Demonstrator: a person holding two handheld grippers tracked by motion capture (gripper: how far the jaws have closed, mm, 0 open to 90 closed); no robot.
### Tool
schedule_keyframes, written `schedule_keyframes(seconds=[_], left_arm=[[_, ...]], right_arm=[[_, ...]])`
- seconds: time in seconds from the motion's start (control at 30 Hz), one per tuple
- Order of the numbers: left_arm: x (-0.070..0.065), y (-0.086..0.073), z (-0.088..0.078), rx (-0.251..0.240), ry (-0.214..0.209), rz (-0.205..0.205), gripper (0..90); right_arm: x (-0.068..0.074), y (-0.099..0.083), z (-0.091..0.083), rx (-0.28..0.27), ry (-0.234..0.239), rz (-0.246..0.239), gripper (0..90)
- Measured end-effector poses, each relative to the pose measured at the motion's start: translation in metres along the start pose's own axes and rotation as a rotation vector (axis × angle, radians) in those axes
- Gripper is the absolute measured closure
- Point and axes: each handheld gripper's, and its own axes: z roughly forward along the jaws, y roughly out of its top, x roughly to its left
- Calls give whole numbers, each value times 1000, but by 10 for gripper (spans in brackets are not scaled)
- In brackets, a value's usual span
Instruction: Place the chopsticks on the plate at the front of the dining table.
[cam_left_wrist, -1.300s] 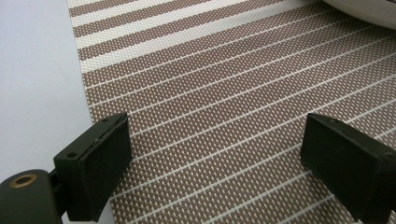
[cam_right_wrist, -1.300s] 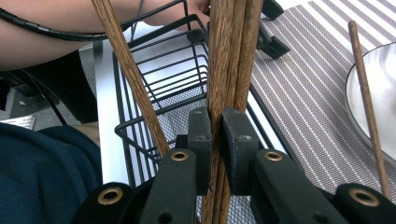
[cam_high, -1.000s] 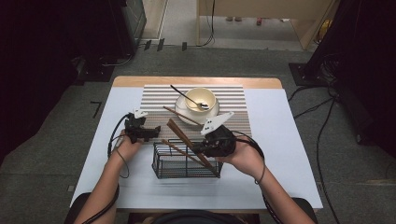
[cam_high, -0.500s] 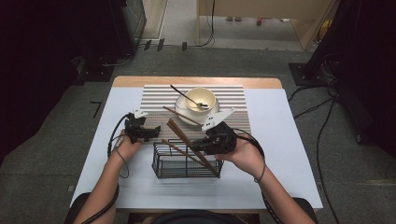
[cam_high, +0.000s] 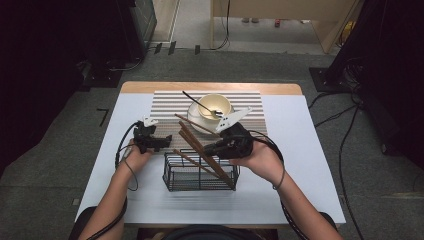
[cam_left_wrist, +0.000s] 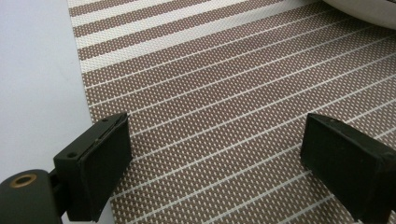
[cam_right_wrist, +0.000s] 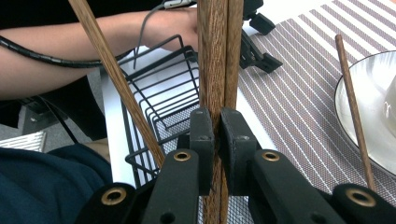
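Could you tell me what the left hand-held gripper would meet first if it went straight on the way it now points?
Probably the striped placemat just ahead of the left hand-held gripper; the white bowl lies farther on.

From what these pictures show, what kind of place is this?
Probably a lab or studio staged as a dining spot: a white table with striped placemat, bowl and wire basket, amid floor cables and dark equipment racks.

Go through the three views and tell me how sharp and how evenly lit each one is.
High view: table brightly lit, the room around it falls to near black, everything small but fairly crisp. Left gripper view: placemat weave sharp, light flat, faint shadow under the open left gripper. Right gripper view: right gripper shut on the chopsticks, which look soft up close; bowl rim glares white.
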Motion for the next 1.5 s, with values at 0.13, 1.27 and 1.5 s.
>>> schedule_keyframes(seconds=[0.13,1.27,1.5], left_arm=[[0,0,0,0,0,-1,86],[0,0,0,2,2,2,87],[0,0,0,1,2,1,87]], right_arm=[[-1,5,-3,-2,-3,4,853],[-8,51,-19,30,-38,1,851],[-11,58,-22,36,-47,3,851]])
